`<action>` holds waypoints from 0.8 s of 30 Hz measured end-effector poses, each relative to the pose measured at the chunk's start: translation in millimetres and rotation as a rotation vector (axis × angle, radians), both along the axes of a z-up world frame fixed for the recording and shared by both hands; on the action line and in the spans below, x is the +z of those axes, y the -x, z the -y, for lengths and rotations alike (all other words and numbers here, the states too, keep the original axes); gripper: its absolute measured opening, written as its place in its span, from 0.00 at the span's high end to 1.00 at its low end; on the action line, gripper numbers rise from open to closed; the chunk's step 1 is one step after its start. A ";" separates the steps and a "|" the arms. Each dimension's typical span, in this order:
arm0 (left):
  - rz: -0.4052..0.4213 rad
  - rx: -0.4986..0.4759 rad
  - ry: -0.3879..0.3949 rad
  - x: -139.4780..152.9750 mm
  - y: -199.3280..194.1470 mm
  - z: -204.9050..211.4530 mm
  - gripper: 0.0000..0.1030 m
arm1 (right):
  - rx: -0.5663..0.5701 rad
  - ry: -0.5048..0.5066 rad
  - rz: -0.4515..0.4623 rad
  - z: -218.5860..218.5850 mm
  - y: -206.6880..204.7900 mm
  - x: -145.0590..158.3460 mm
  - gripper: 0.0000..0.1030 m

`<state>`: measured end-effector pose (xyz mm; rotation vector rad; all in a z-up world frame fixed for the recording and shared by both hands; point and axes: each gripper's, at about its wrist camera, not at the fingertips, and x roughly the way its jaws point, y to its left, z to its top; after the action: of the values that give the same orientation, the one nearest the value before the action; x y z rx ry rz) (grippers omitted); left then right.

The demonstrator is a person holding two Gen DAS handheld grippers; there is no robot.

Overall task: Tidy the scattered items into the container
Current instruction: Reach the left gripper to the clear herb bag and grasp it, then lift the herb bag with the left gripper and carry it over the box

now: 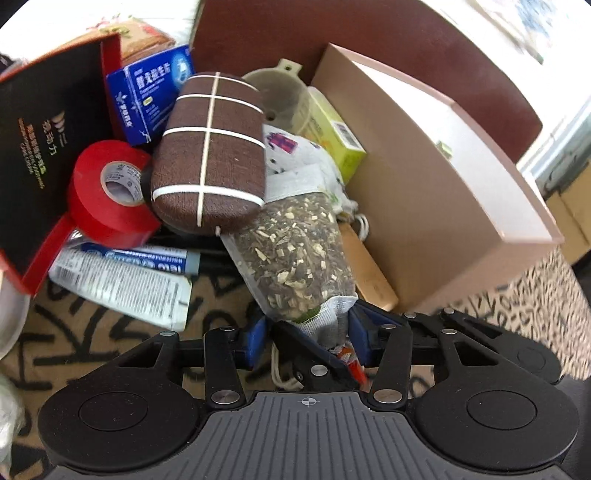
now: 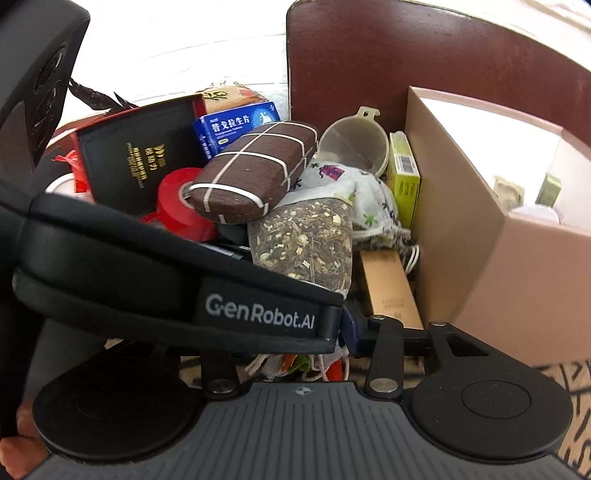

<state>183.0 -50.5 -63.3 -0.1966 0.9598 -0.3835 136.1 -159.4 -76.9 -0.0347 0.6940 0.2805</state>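
Left gripper (image 1: 308,338) clenches herb pouch's (image 1: 295,251) near end | step: pick-up | next: lift rightward into box (image 1: 424,206).

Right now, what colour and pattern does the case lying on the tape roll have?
The case is brown with white crossing lines, resting on the red tape roll; the left wrist view shows it best.

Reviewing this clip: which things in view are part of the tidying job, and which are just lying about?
Part of the job: pink box (the container), herb pouch, banded brown case, red tape roll, blue medicine box, white tube.

Just lying about: maroon panel behind the pile, patterned cloth underneath.
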 end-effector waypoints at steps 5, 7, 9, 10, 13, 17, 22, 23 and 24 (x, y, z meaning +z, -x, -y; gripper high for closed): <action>-0.038 -0.014 0.014 -0.6 25.7 2.4 0.56 | -0.012 -0.041 -0.041 3.1 23.1 2.9 0.53; -0.044 -0.022 0.009 -2.3 39.0 5.4 0.56 | -0.017 -0.045 -0.054 3.4 35.6 2.9 0.54; -0.059 -0.025 0.011 -5.6 52.0 7.2 0.56 | -0.022 -0.049 -0.068 3.7 49.8 2.0 0.54; -0.067 -0.023 0.017 -7.6 57.9 7.6 0.53 | -0.024 -0.054 -0.077 4.1 56.8 1.1 0.54; -0.086 -0.028 0.034 -11.9 74.1 8.2 0.49 | -0.035 -0.073 -0.093 7.3 77.5 -3.2 0.54; -0.065 -0.048 -0.006 -9.4 90.5 15.4 0.48 | -0.061 -0.105 -0.098 15.5 97.7 -4.6 0.54; -0.050 -0.079 -0.009 -0.3 99.4 14.3 0.58 | -0.064 -0.121 -0.099 17.7 102.9 -1.6 0.54; -0.046 -0.084 -0.004 1.9 101.8 14.1 0.58 | -0.063 -0.118 -0.094 16.7 104.7 0.6 0.54; -0.039 -0.086 0.000 5.6 105.2 13.9 0.59 | -0.061 -0.111 -0.084 15.2 107.7 3.7 0.54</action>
<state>77.8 -64.4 -57.6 -0.1632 1.0091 -0.4601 28.4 -174.5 -73.2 0.1048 0.7608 0.2623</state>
